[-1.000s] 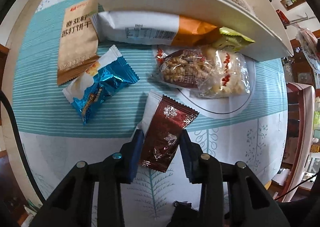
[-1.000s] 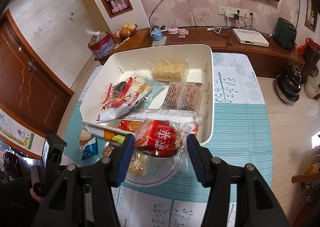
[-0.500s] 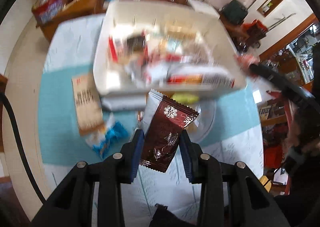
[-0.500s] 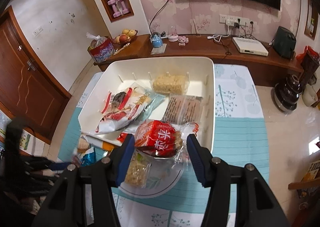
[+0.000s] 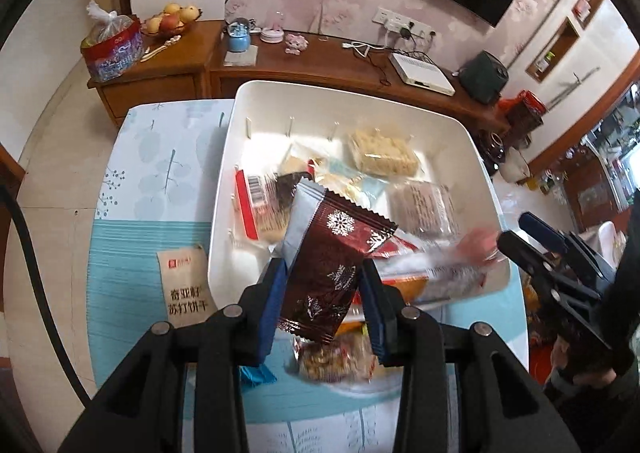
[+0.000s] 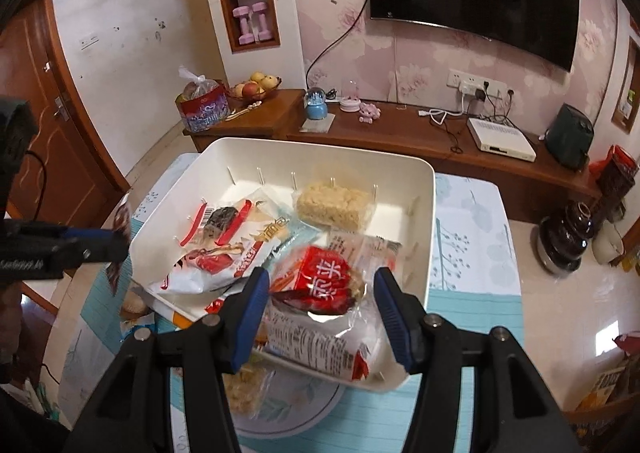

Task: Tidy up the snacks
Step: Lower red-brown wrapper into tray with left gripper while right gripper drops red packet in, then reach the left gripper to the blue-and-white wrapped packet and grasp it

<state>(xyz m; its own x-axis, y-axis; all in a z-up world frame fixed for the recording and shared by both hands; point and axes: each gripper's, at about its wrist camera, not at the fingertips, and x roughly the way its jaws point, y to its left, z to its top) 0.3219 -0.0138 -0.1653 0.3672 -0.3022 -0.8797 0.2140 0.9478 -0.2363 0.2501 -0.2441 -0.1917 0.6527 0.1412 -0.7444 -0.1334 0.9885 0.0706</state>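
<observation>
My left gripper [image 5: 323,285] is shut on a dark red snack packet with white snowflakes [image 5: 334,265], held above the near edge of the white bin [image 5: 256,109]. My right gripper [image 6: 320,293] is shut on a clear packet with a red label [image 6: 326,285], held over the near right corner of the same bin [image 6: 424,181]. The bin holds several snack packs, among them a pale noodle-like block [image 6: 332,203]. The right gripper also shows blurred at the right of the left wrist view [image 5: 532,245].
A tan cracker packet [image 5: 186,285], a blue packet [image 5: 258,373] and a nut packet [image 5: 336,357] lie on the teal striped tablecloth [image 5: 132,253] near the bin. A white plate [image 6: 288,413] sits under the bin's near side. A wooden sideboard [image 6: 400,133] stands behind the table.
My left gripper has lifted the snowflake packet from the table up toward the bin. My right gripper has carried the red-label packet forward over the bin's near corner.
</observation>
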